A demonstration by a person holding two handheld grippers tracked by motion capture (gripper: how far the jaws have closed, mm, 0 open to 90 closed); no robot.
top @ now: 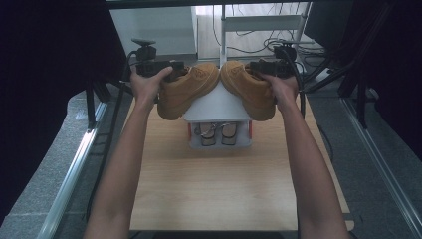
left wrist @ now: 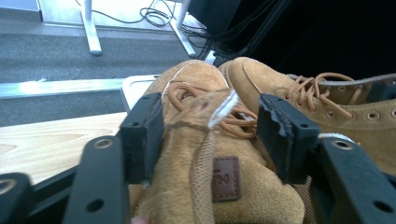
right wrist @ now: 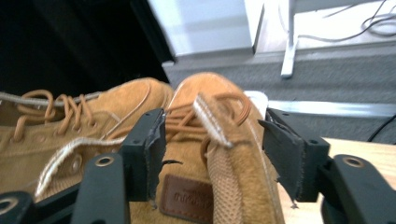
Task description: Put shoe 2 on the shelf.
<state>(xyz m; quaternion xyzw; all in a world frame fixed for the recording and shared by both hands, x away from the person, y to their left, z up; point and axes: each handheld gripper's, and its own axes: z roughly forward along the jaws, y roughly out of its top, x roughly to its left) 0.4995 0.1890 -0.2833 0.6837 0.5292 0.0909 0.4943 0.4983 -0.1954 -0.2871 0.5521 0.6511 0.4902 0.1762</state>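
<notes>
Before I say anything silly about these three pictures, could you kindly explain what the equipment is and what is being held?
A person holds a hand-operated tool in each hand. The high view looks down on a wooden table; the other two pictures come from cameras riding on each tool. The left tool has its jaws around the heel tab of the left boot, though contact is hard to judge; the right tool stands likewise around the right boot. Both tan boots are lifted, toes nearly meeting, above a small white shoe rack with sandals inside.
</notes>
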